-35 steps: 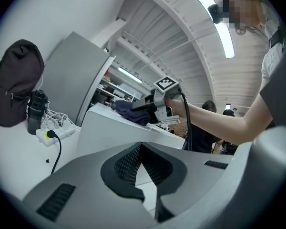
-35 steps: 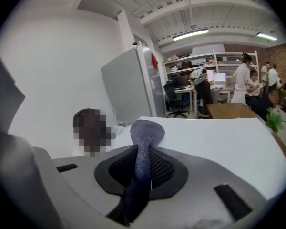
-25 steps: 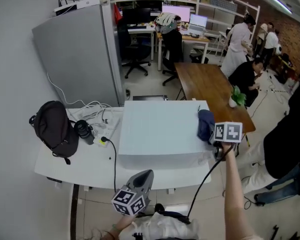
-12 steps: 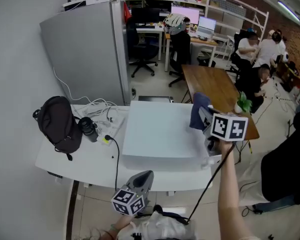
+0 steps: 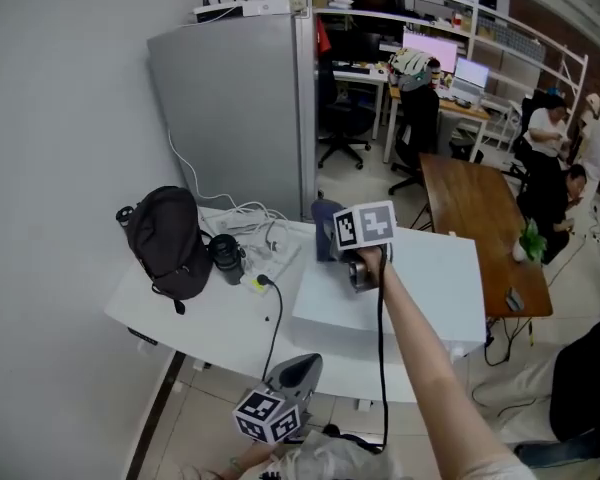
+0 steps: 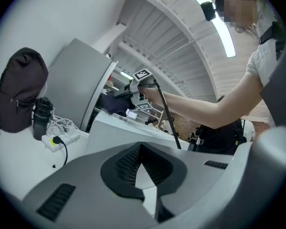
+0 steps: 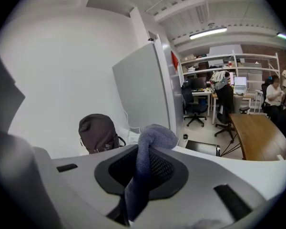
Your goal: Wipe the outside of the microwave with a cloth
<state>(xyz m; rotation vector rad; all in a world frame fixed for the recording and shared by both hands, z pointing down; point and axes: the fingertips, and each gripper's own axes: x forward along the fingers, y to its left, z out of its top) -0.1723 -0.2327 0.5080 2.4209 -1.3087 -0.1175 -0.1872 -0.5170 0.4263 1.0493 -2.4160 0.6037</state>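
The white microwave (image 5: 420, 283) stands on a white table (image 5: 195, 318). My right gripper (image 5: 338, 240) is shut on a dark blue cloth (image 5: 325, 218) and holds it at the far left corner of the microwave's top. In the right gripper view the cloth (image 7: 151, 140) stands up from between the shut jaws of the right gripper (image 7: 132, 194). My left gripper (image 5: 298, 365) hangs low in front of the table's near edge, apart from the microwave (image 6: 115, 127). The left gripper (image 6: 143, 174) is shut with nothing in it.
A black backpack (image 5: 170, 243), a black bottle (image 5: 225, 258) and a power strip with cables (image 5: 268, 251) lie left of the microwave. A tall grey cabinet (image 5: 240, 108) stands behind. A wooden table (image 5: 475, 213) and seated people (image 5: 560, 173) are at the right.
My right gripper has carried the cloth from the microwave's right side across its top to the far left corner. The left gripper has stayed low in front of the table.
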